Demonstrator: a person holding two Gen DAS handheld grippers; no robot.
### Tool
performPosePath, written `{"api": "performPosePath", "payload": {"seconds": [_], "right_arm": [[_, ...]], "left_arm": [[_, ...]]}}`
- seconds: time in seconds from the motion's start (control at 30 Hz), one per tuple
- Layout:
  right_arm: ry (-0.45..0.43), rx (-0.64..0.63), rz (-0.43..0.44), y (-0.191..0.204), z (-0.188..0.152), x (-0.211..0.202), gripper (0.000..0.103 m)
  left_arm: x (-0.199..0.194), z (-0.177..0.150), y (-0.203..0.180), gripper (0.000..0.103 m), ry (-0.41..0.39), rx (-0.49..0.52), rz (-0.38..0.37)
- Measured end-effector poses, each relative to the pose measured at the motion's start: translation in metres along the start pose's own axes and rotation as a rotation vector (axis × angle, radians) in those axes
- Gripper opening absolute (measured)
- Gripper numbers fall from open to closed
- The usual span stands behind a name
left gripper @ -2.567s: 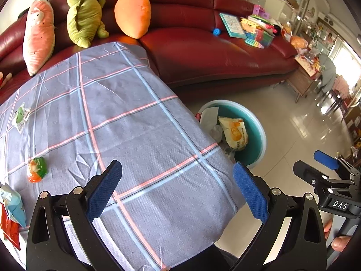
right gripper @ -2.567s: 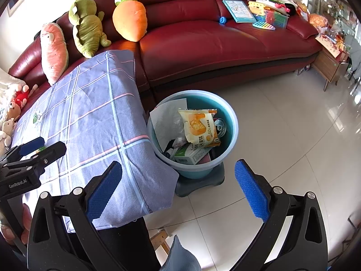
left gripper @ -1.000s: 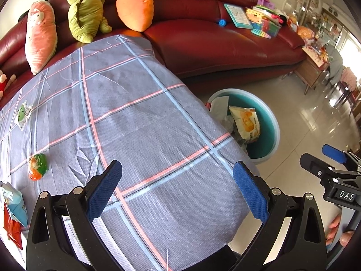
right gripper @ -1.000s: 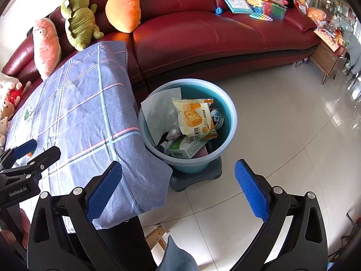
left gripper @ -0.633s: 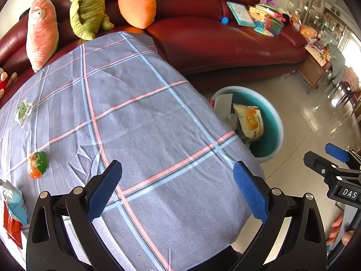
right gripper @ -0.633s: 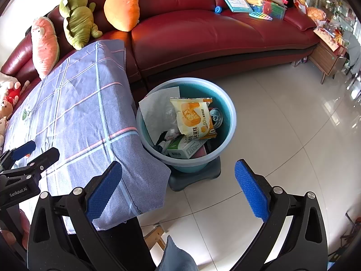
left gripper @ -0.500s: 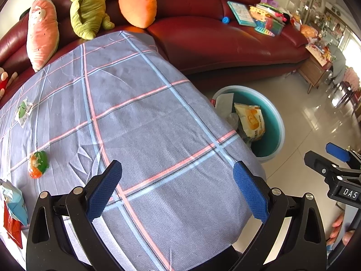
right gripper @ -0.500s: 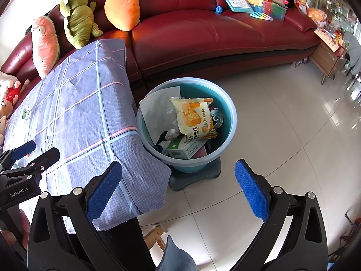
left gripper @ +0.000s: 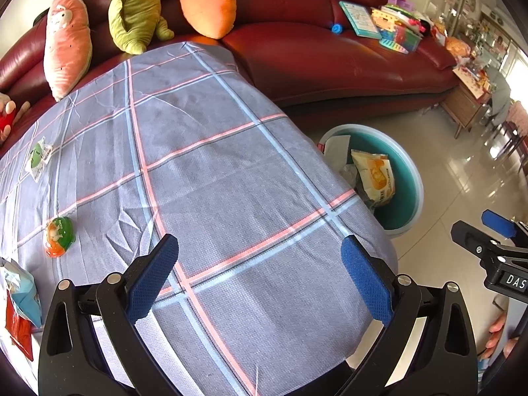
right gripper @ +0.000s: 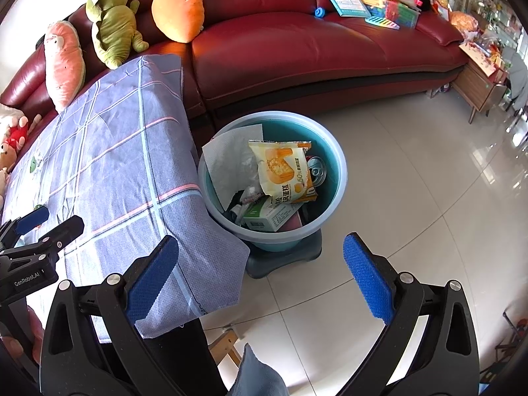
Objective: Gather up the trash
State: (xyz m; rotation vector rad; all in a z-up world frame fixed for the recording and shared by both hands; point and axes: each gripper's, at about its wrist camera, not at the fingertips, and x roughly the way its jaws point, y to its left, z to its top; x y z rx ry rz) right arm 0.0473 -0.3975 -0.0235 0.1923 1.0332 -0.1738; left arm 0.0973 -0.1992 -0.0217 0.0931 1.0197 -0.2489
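Observation:
A teal trash bucket (right gripper: 340,168) stands on the floor beside the table; it also shows in the left wrist view (left gripper: 414,181). It holds a yellow snack bag (right gripper: 283,168), paper, a can and a carton. My left gripper (left gripper: 259,275) is open and empty above the checked tablecloth (left gripper: 214,171). On the cloth at the left lie an orange-green wrapper (left gripper: 59,236), a small green-white packet (left gripper: 38,158), a light blue bag (left gripper: 21,292) and a red packet (left gripper: 18,333). My right gripper (right gripper: 260,275) is open and empty, above the floor in front of the bucket.
A red sofa (right gripper: 297,43) runs behind the table and bucket, with plush toys (left gripper: 135,13) and books and toys (right gripper: 379,3) on it. A wooden side table (right gripper: 481,89) stands at the far right. Tiled floor (right gripper: 412,198) spreads to the right.
The left gripper's view has shifted slightly, so the table and bucket sit a little further right and lower. Both grippers stay open and empty.

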Motion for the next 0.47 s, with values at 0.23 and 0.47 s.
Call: {"api": "performPosePath", "payload": {"seconds": [0.23,0.47], "right_arm": [[0.0,-0.006,-0.007,0.002,0.001,0.001,0.096],[0.001,-0.009,-0.016,0.004,0.0,0.002,0.096]], "left_arm": [[0.0,-0.001,0.002,0.099,0.0,-0.003,0.011],[0.008,-0.002,0.014,0.099,0.039,-0.053,-0.002]]}}
